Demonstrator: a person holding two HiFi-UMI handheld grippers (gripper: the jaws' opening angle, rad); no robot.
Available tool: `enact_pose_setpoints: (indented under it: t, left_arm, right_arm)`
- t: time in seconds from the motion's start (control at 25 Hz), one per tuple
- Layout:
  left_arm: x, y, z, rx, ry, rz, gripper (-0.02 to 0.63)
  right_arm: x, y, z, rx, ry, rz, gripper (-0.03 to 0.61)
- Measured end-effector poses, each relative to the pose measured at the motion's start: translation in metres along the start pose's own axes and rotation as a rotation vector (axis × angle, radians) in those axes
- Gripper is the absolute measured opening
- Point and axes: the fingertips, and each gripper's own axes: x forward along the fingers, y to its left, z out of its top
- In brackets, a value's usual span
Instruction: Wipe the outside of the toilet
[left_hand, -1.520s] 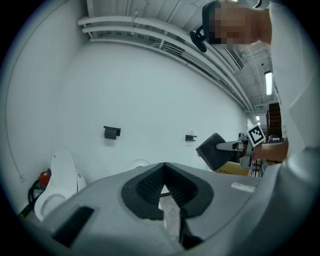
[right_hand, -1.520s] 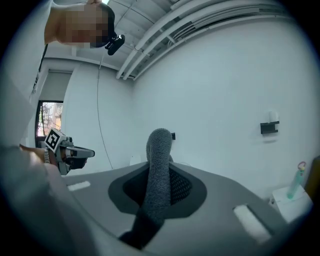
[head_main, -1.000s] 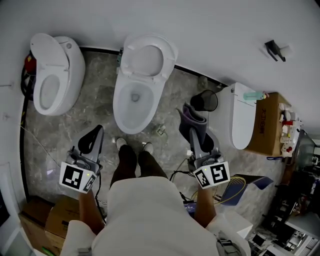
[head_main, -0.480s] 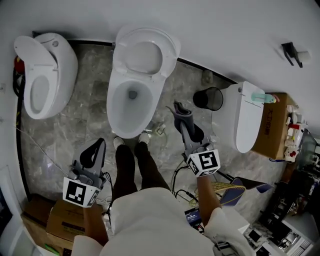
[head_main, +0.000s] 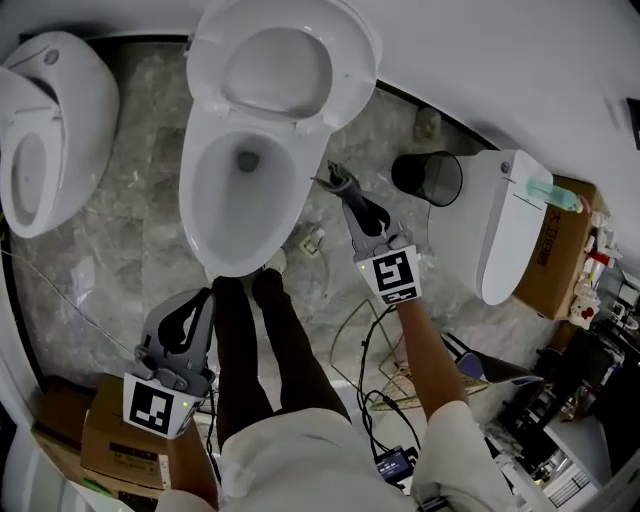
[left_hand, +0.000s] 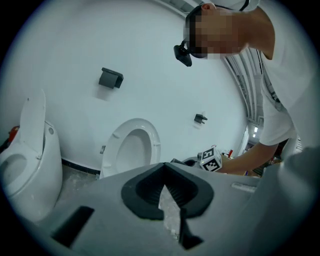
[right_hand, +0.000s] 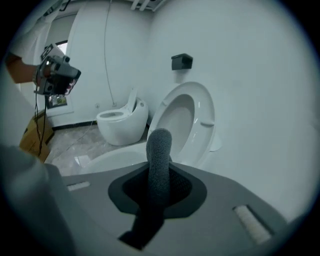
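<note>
The white toilet (head_main: 245, 200) stands in the middle with its lid (head_main: 280, 65) raised against the wall. My right gripper (head_main: 345, 192) is shut on a grey cloth (head_main: 338, 181) and sits close beside the bowl's right rim; whether the cloth touches it I cannot tell. In the right gripper view the cloth (right_hand: 159, 155) sticks up between the jaws of that gripper (right_hand: 159, 177), with the bowl (right_hand: 117, 156) just ahead. My left gripper (head_main: 188, 310) hangs shut and empty by my left leg, short of the bowl. The left gripper view shows the left gripper (left_hand: 162, 186) and the toilet (left_hand: 131, 149) beyond.
A second toilet (head_main: 45, 130) stands at the left and a third (head_main: 510, 230) at the right. A black bin (head_main: 428, 178) sits between the middle and right toilets. Cables (head_main: 370, 335) lie on the marble floor behind my right arm. A cardboard box (head_main: 100, 440) is at lower left.
I have stepped closer to the middle toilet. My right gripper has moved forward with the cloth to the bowl's right side. The left gripper has stayed low by my leg.
</note>
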Motion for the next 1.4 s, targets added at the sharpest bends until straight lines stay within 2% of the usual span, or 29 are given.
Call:
enact_pose_setpoints:
  t: [0.32,0.48,0.68,0.84,1.16,1.4]
  left_arm:
    - [0.023,0.028,-0.072,-0.058,0.047,0.018,-0.002]
    - [0.026,0.037,-0.099,-0.084,0.081,0.030,-0.002]
    - [0.024,0.047,-0.116,-0.107,0.108,0.051,-0.002]
    - [0.023,0.053,-0.118,-0.090,0.099,0.050,-0.002]
    - [0.027,0.056,-0.124,-0.104,0.087,0.059,-0.002]
    - [0.034,0.052,-0.128,-0.132,0.097,0.061,-0.002]
  right_arm:
    - [0.121,-0.002,-0.075,-0.285,0.111,0.110,0.057]
    - [0.163,0.003,-0.104,-0.405,0.151,0.156,0.057]
    - [0.199,0.010,-0.129,-0.581,0.194,0.183,0.057]
    - [0.220,0.000,-0.145,-0.685,0.225,0.172,0.058]
    - [0.245,-0.007,-0.161,-0.737,0.241,0.148,0.057]
    - [0.246,-0.009,-0.163,-0.574,0.264,0.254,0.052]
